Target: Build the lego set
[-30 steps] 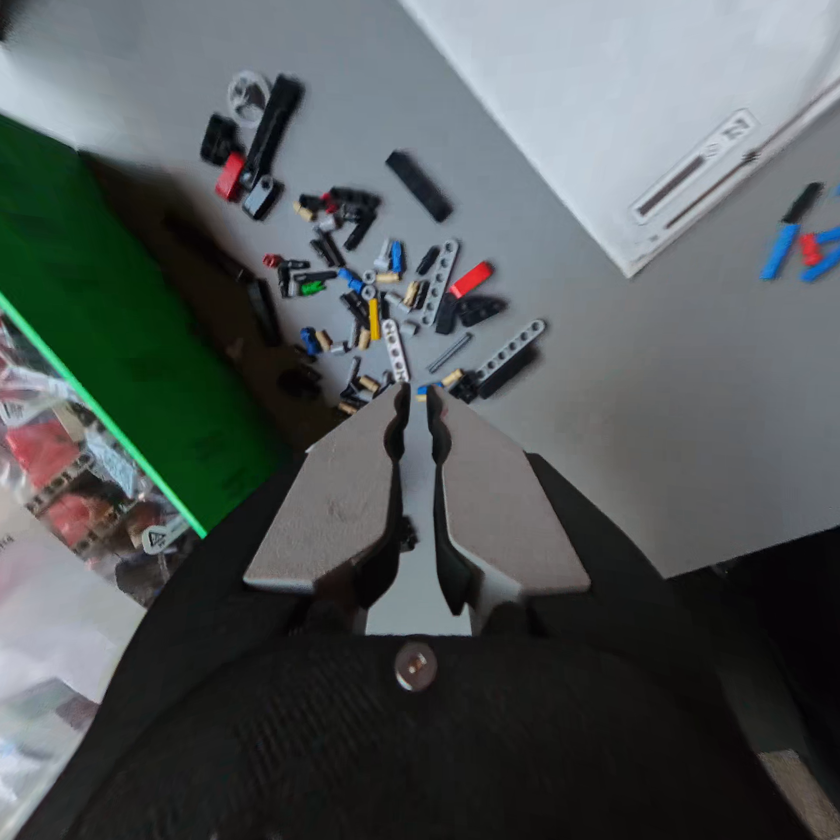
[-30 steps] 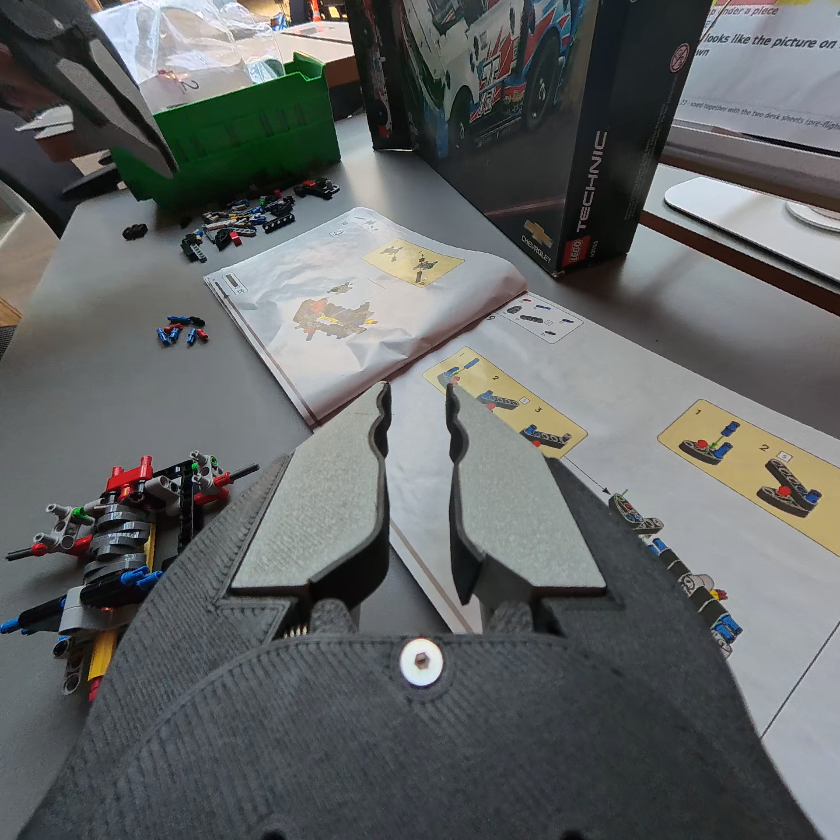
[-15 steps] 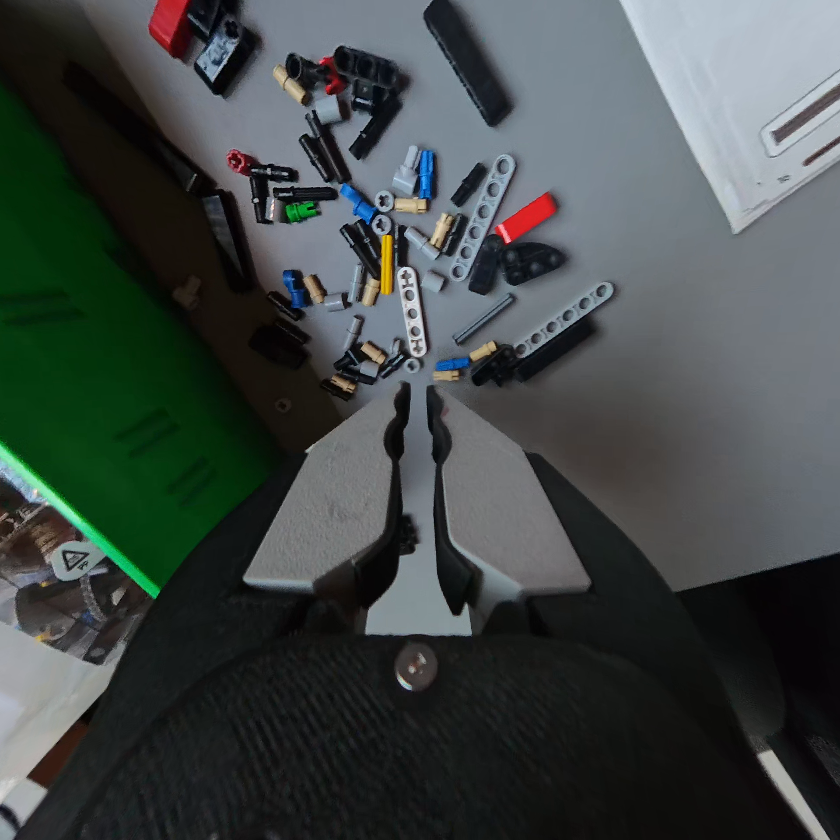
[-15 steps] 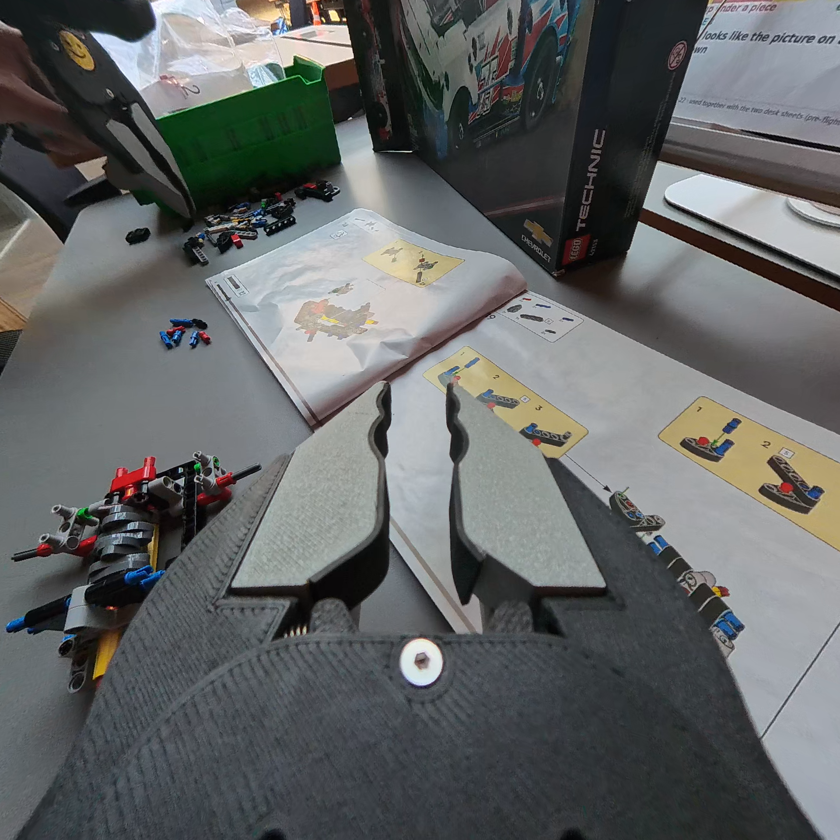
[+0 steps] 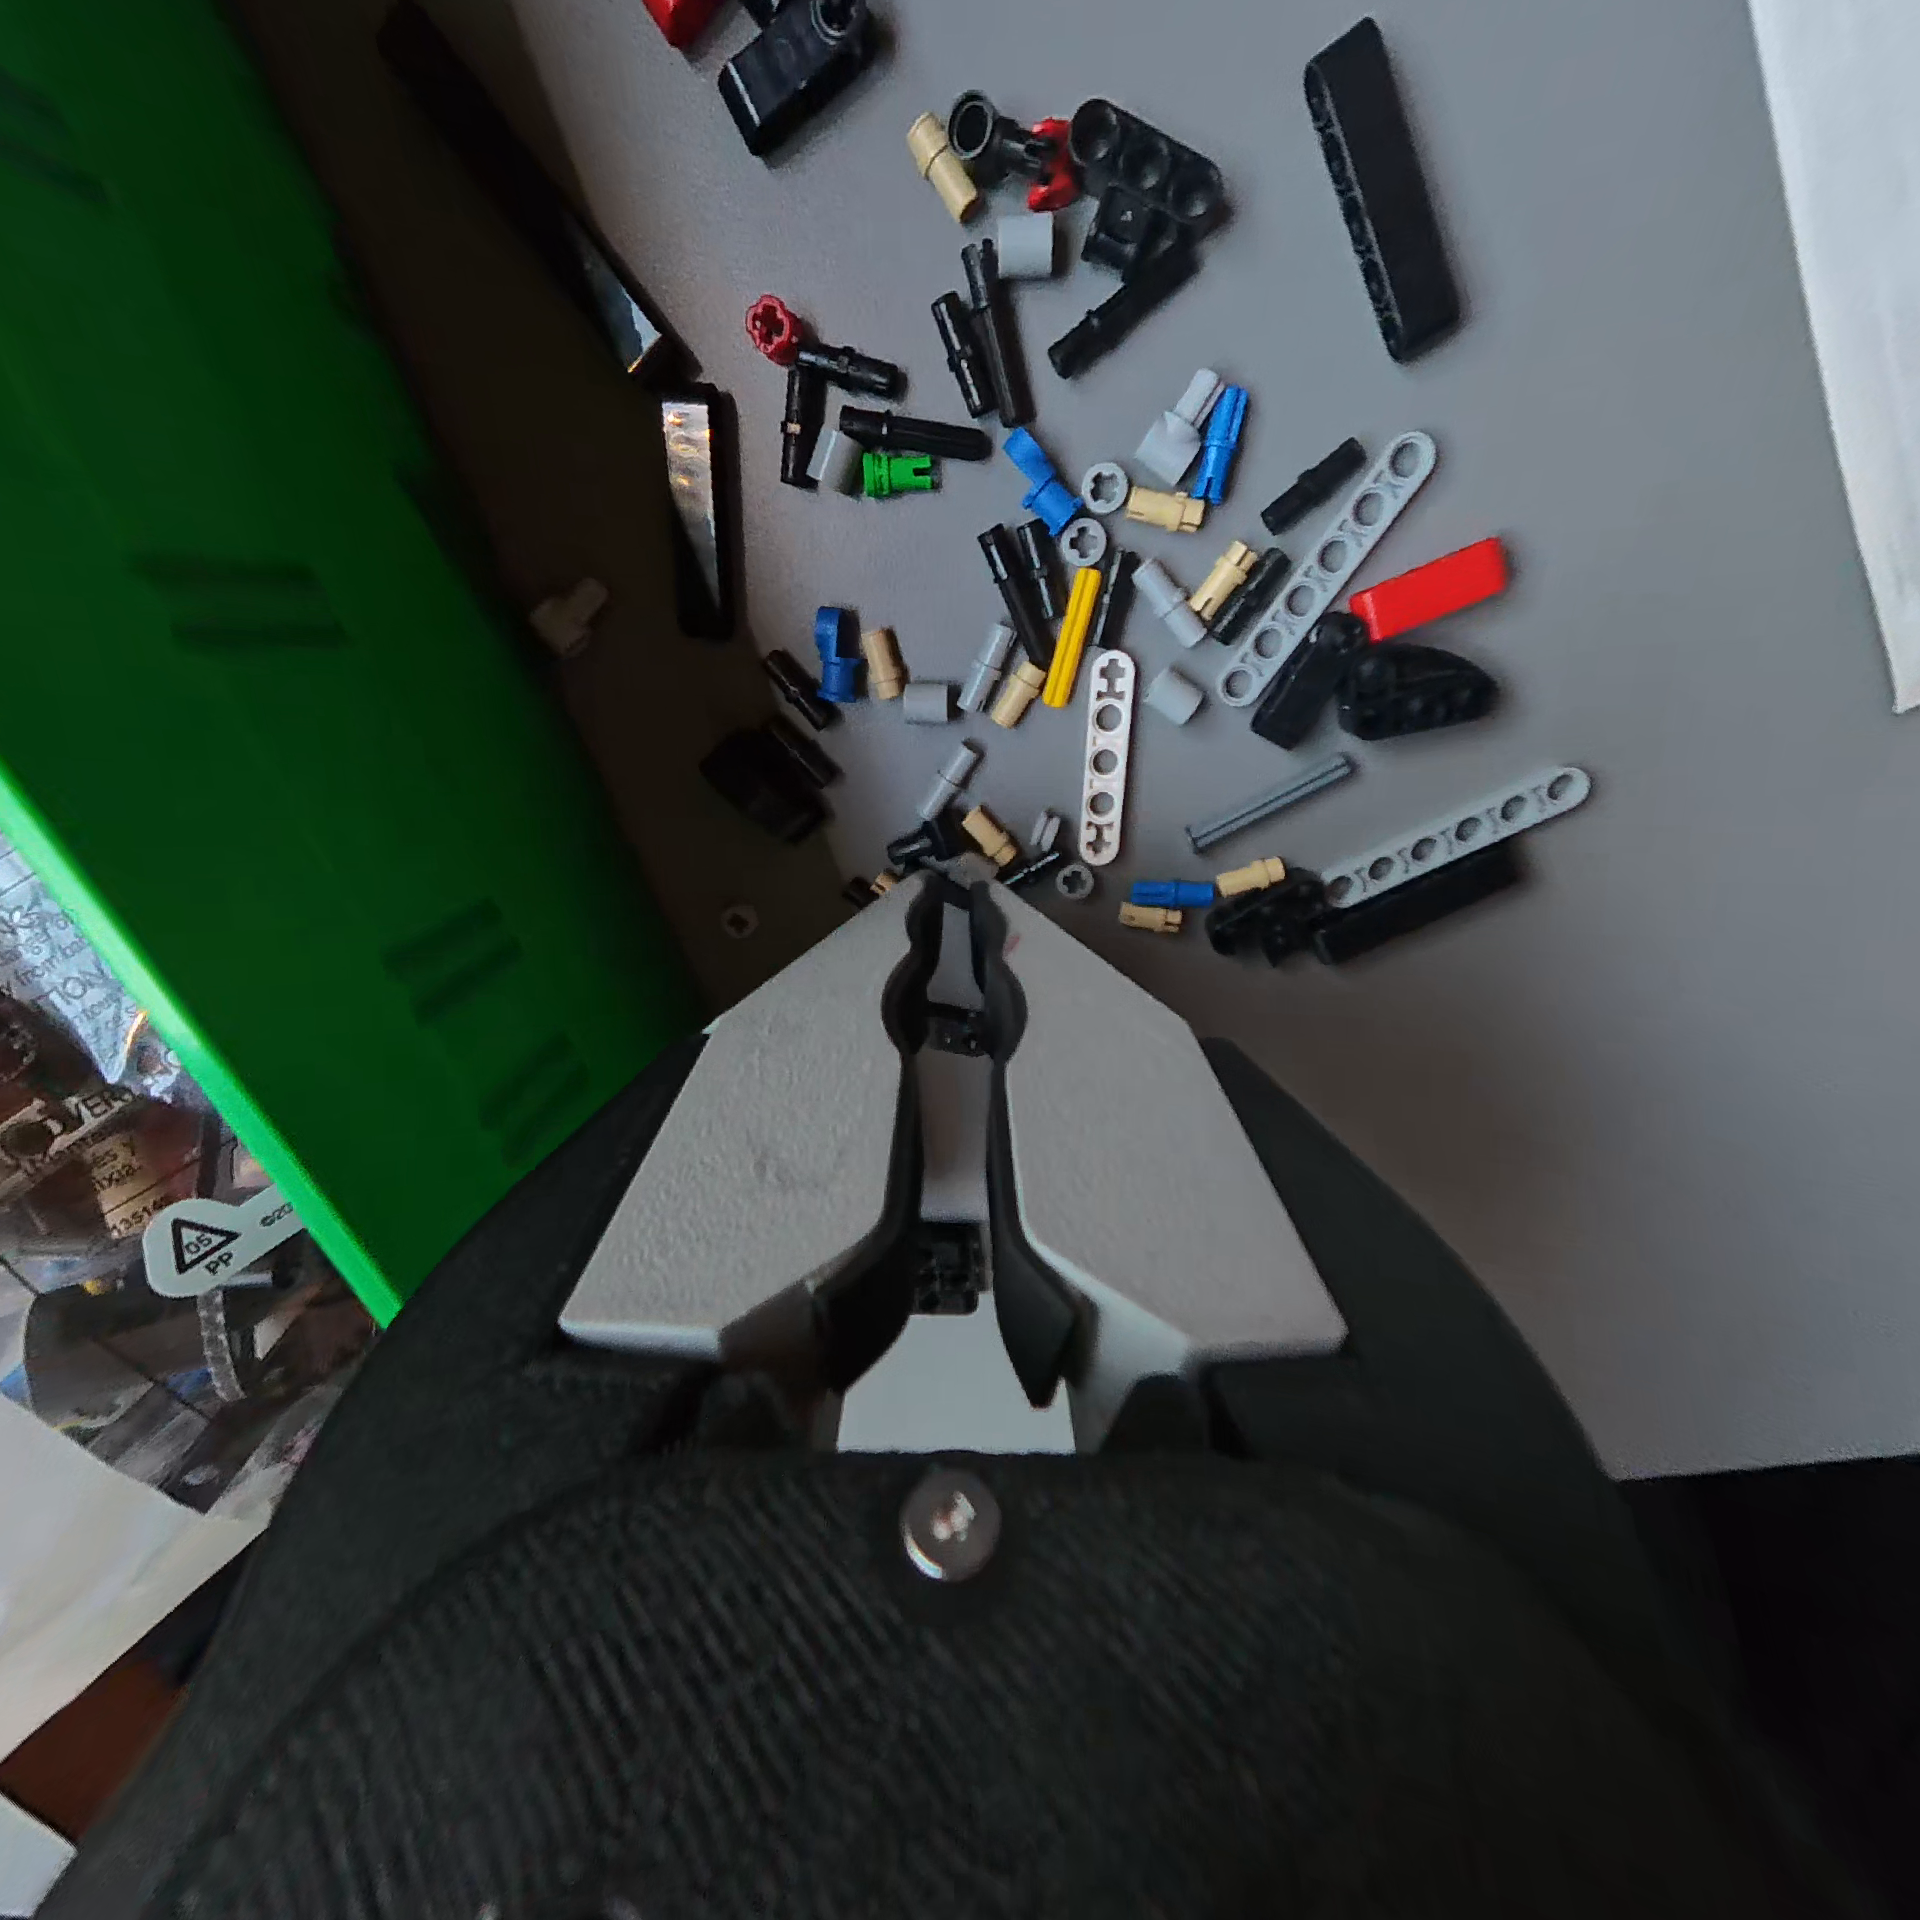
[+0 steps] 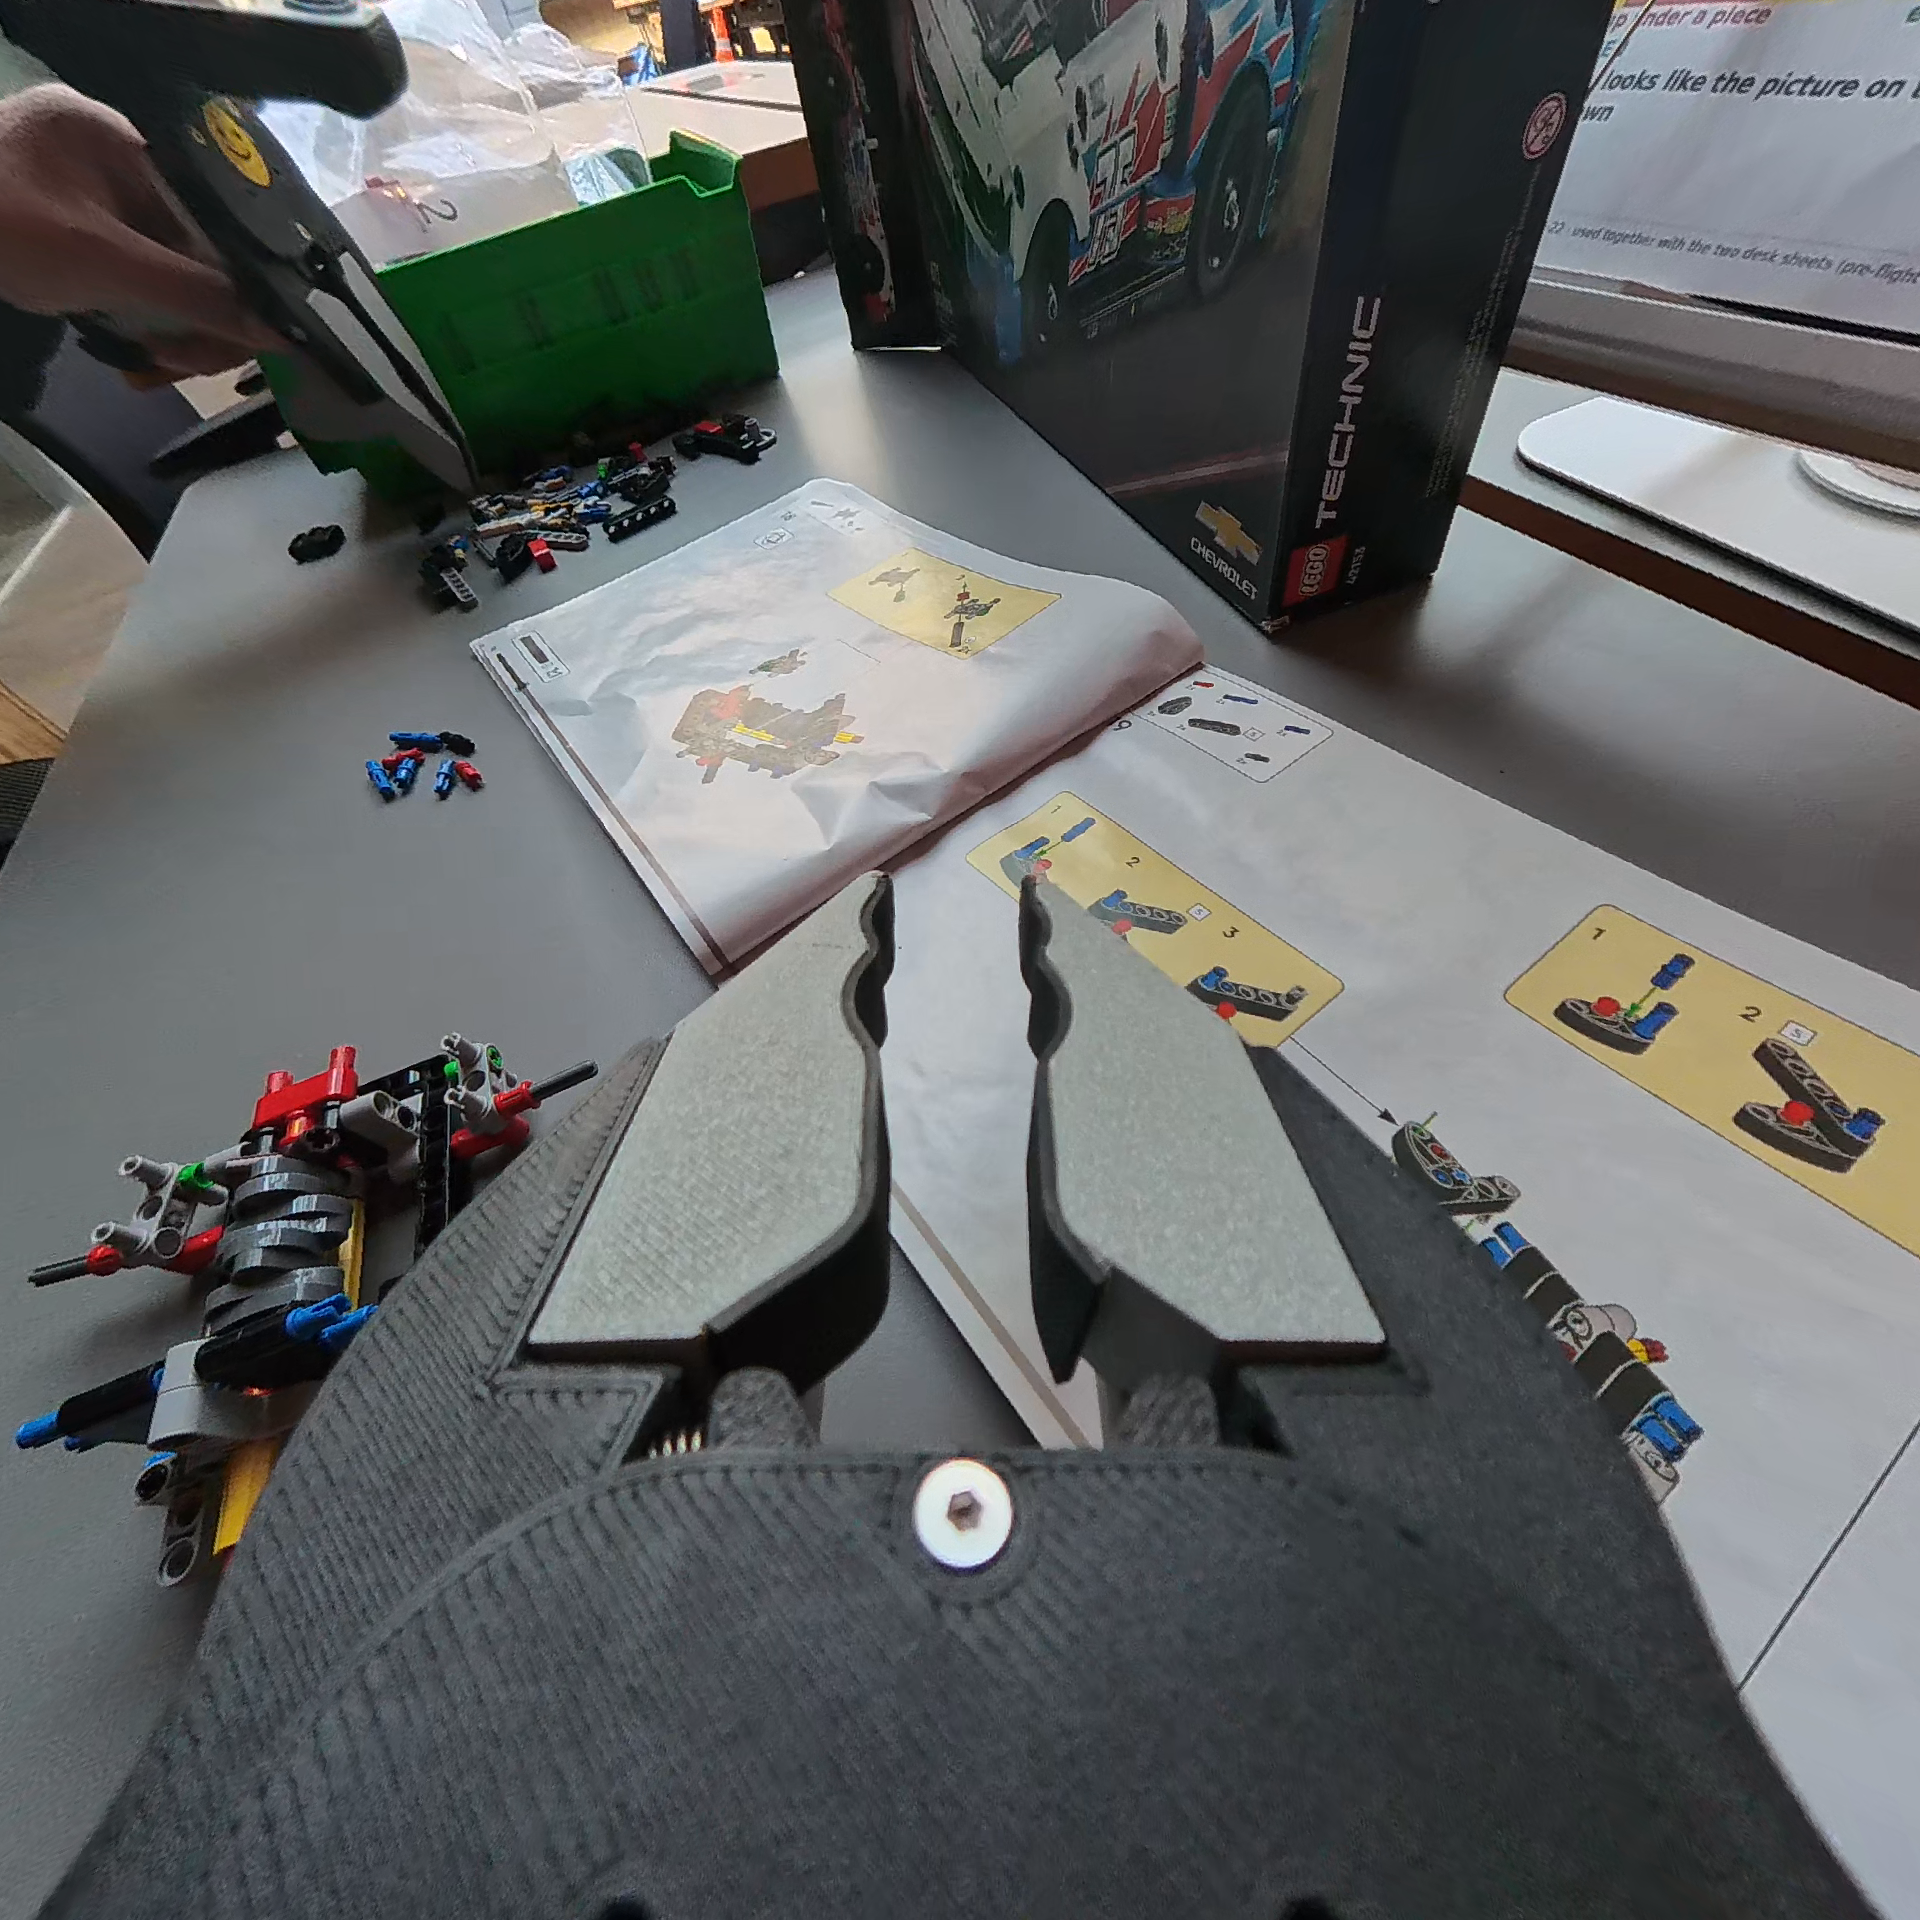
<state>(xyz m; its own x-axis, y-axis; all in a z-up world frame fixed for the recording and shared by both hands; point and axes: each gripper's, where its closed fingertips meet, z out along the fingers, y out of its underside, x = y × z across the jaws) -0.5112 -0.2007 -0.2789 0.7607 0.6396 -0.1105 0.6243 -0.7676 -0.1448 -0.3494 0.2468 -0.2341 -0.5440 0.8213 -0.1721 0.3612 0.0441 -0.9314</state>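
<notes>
Left hand-held gripper (image 5: pixel 951 914): its tips are at the near edge of the loose pieces; the jaws are nearly together with a thin gap, and I cannot tell if a small dark piece is caught between them.
Right hand-held gripper (image 6: pixel 956 904): released, jaws apart and holding nothing, above the open instruction booklet (image 6: pixel 831 686).
Loose pieces (image 5: pixel 1101 582): scattered on the grey counter (image 5: pixel 1558 1143), just beside the green bin (image 5: pixel 260 623).
Half-built assembly (image 6: pixel 281 1195): lies on the counter, left of the right hand-held gripper, well apart from the loose pieces.
Risk 1: the pins and bushes are short, round and smooth plastic; I think the closing tips could make one roll or jump away.
Risk 2: the pieces near the tips touch each other, so the jaws may take two pieces, or the wrong one.
Risk 3: a push could send small pieces under the bin wall, into shadow.
Shapes: a flat white beam (image 5: pixel 1107 769) with holes, a ribbed yellow axle (image 5: pixel 1070 636), a smooth red slanted piece (image 5: pixel 1432 600), long grey perforated beams.
Surfaces: the counter is matte; the gripper faces are lightly grainy.
</notes>
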